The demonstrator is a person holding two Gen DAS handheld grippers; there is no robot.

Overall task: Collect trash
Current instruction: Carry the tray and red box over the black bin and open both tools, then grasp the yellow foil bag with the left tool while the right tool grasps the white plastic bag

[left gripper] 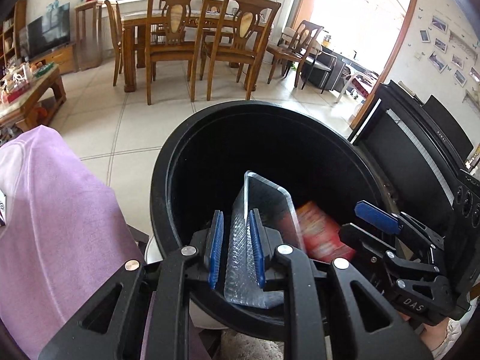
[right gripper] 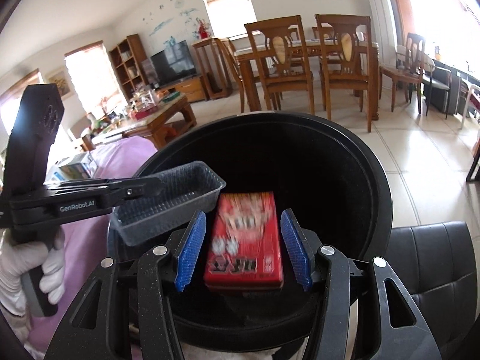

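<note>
A round black trash bin (left gripper: 162,186) (right gripper: 381,180) stands right in front of both grippers. My left gripper (left gripper: 237,246) is shut on the rim of a clear plastic tray (left gripper: 264,210) and holds it over the bin's mouth; the tray also shows in the right wrist view (right gripper: 171,201), with the left gripper (right gripper: 156,189) on it. My right gripper (right gripper: 243,249) is open. A red box (right gripper: 244,240), motion-blurred, is between its fingers without touching them, over the bin; the left wrist view shows the box (left gripper: 324,234) beside the right gripper (left gripper: 360,219).
A pink-covered sofa arm (left gripper: 54,216) is left of the bin. A black leather seat (right gripper: 435,255) is at the right. A black piano (left gripper: 420,138) stands right of the bin. A dining table with chairs (left gripper: 195,36) and a cluttered coffee table (left gripper: 27,87) lie beyond on the tiled floor.
</note>
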